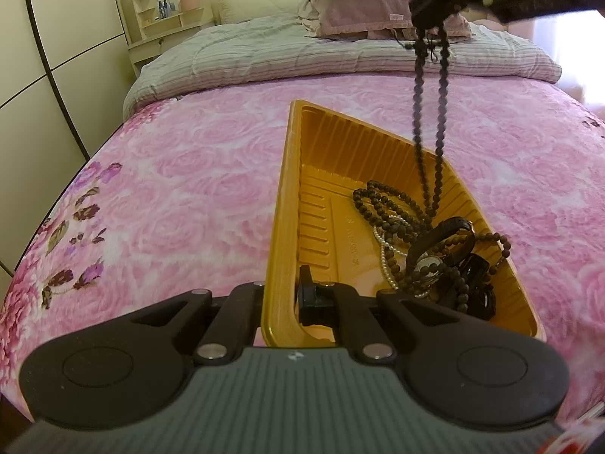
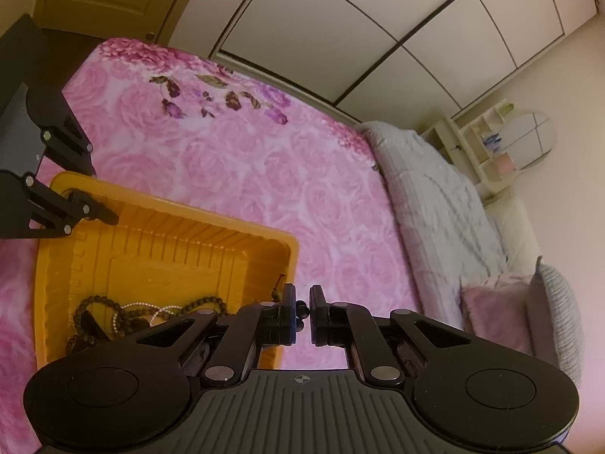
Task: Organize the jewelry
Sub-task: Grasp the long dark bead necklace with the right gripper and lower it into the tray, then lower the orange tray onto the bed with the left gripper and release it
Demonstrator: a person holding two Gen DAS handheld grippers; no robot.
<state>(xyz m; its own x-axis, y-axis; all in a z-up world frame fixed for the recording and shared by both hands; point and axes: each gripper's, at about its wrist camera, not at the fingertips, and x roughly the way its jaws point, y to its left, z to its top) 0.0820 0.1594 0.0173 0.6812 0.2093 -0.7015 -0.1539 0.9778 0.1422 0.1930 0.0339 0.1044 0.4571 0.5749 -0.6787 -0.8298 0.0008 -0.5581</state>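
Item 1: orange tray (image 1: 287, 196), shallow ribbed plastic, rested on the bed (image 1: 189, 189) over a pink rose-print cover.

Item 2: left tongs (image 1: 281, 295), closed on the tray's near rim, one finger inside the wall and one outside.

Item 3: right tongs (image 2: 302, 312), held above the tray's far-right side, clamped on a dark bead strand (image 1: 429, 113). In the left wrist view the strand hung down in a doubled loop, its lower end reaching the pile in the tray.

Item 4: jewelry pile, in the tray's right half: a coiled brown bead necklace (image 1: 382, 208), a white pearl string (image 1: 387, 261), and a black wristwatch (image 1: 435, 253) lying across both.

Item 5: grey striped quilt (image 1: 302, 56) and stacked pillows (image 1: 363, 11) at the head of the bed, well apart from the tray.
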